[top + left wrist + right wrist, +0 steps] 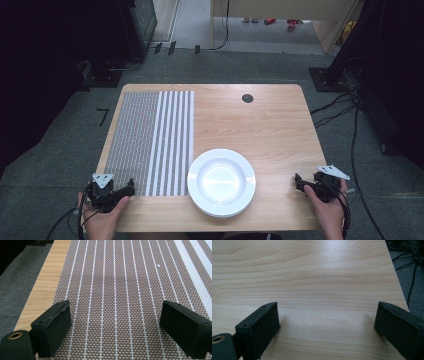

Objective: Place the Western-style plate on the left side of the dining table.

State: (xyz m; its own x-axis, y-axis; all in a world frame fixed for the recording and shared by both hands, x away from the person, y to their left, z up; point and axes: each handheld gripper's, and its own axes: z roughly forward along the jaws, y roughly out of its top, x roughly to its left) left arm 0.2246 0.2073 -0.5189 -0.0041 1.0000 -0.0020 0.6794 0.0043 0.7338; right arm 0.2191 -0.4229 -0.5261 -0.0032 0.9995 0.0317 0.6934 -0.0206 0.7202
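Note:
A white plate sits on the wooden table near its front edge, just right of a woven striped placemat. My left gripper rests at the front left corner, by the mat's near edge. In the left gripper view its jaws stand wide apart over the placemat, and my left gripper holds nothing. At the front right edge of the table my right gripper is held in a hand. Its jaws are wide open over bare wood, with my right gripper empty.
A dark round grommet is set into the table's far edge. Cables trail across the grey floor on the right, beside dark stands. A small white speck lies on the mat.

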